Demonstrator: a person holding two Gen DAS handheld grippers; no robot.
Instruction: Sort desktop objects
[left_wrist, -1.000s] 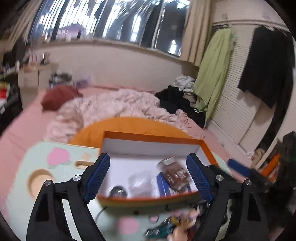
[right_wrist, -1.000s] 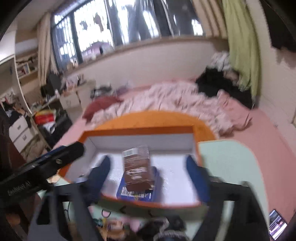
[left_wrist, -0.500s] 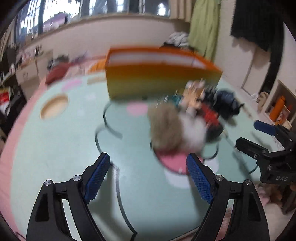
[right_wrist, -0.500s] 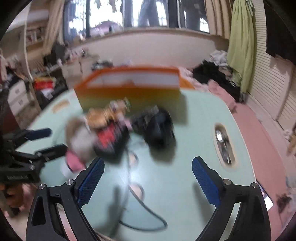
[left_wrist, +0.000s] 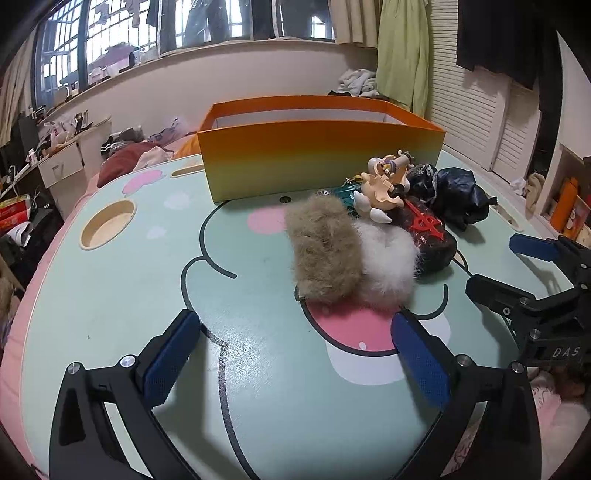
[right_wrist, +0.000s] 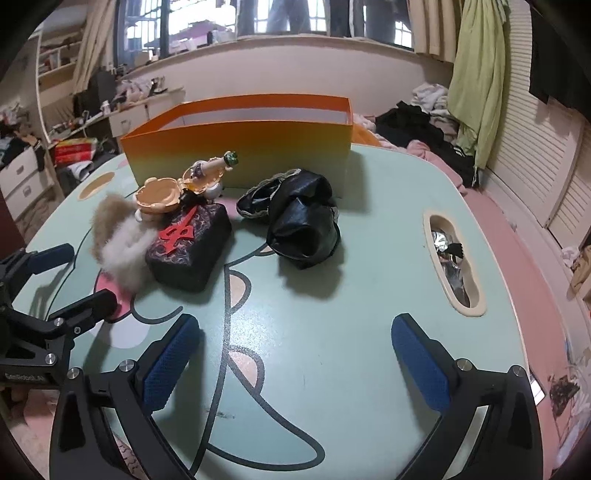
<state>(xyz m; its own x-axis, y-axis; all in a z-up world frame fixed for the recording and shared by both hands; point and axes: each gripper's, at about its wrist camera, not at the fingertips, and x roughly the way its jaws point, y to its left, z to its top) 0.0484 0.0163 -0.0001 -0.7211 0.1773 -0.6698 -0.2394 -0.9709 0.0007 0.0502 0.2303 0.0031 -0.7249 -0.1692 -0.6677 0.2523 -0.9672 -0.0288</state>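
Both grippers, left (left_wrist: 295, 354) and right (right_wrist: 293, 354), hang spread and empty over the table (left_wrist: 110, 295), with fur (left_wrist: 325, 251), figurine (left_wrist: 384, 181), block (right_wrist: 188, 247) and pouch (right_wrist: 303, 225) not yet in the box (left_wrist: 321, 162).

Daylight is coming in through the windows (left_wrist: 207, 26) at the back, blowing out the panes to white glare. The mint tabletop (left_wrist: 258, 369) is catching a soft sheen, and the black bag (right_wrist: 303, 225) is casting a diffuse shadow toward the camera. Both views are staying sharp, while fisheye distortion is bending the edges and darkening the corners.
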